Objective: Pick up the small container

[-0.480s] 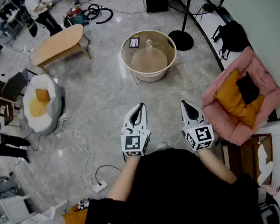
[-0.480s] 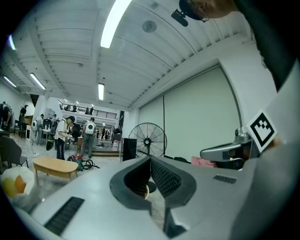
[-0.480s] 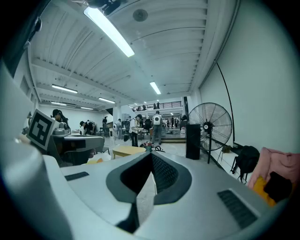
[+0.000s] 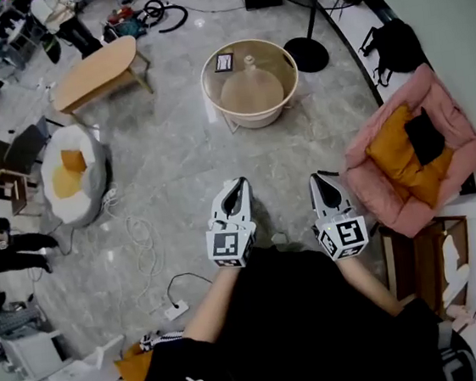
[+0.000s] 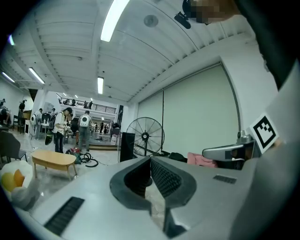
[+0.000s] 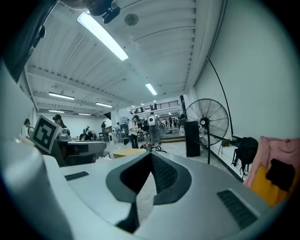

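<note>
A round, cream side table (image 4: 213,103) stands on the floor ahead of me. On its glass top lies a small dark container with a white label (image 4: 225,62), beside a clear domed piece with a knob (image 4: 251,88). My left gripper (image 4: 238,184) and right gripper (image 4: 317,179) are held side by side at waist height, well short of the table and pointing toward it. Both are shut with nothing between the jaws, as the left gripper view (image 5: 151,160) and the right gripper view (image 6: 151,155) show.
A low wooden table (image 4: 95,72) and a white beanbag with yellow cushions (image 4: 70,175) are on the left. A pink padded seat (image 4: 451,148), a black backpack (image 4: 392,41) and a fan's stand (image 4: 306,54) are on the right. Cables and a power strip (image 4: 175,309) lie near my feet.
The floor and the round table have shifted slightly up in the head view. Both grippers stay side by side and shut.
</note>
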A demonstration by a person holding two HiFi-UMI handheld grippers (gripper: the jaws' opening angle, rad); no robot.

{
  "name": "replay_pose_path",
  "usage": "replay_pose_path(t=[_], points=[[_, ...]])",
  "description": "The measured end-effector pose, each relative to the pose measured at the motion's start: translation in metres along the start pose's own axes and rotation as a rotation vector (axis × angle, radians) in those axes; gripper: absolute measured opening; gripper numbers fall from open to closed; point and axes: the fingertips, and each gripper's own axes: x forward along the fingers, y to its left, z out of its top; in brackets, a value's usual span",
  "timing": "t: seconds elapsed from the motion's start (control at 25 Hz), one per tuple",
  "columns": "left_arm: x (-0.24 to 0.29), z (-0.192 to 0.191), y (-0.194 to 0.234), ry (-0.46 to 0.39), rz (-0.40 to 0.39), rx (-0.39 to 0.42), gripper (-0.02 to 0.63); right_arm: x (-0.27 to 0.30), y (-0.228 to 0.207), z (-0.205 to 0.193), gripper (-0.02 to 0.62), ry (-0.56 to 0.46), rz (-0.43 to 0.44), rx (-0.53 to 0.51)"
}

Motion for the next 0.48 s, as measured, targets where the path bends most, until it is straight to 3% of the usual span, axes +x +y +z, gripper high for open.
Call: replay_pose_path(t=[0.16, 0.48], points=[[0.022, -0.012, 0.004, 0.045, -0.019, -0.004, 0.02, 0.004, -0.02, 0.0, 0.017, -0.013, -0.034, 0.0], [0.082, -0.011, 0.035, 0.054, -0.049, -0.003, 0.02, 0.054, -0.054, 0.005, 0.017, 0.029, -0.076, -0.038]])
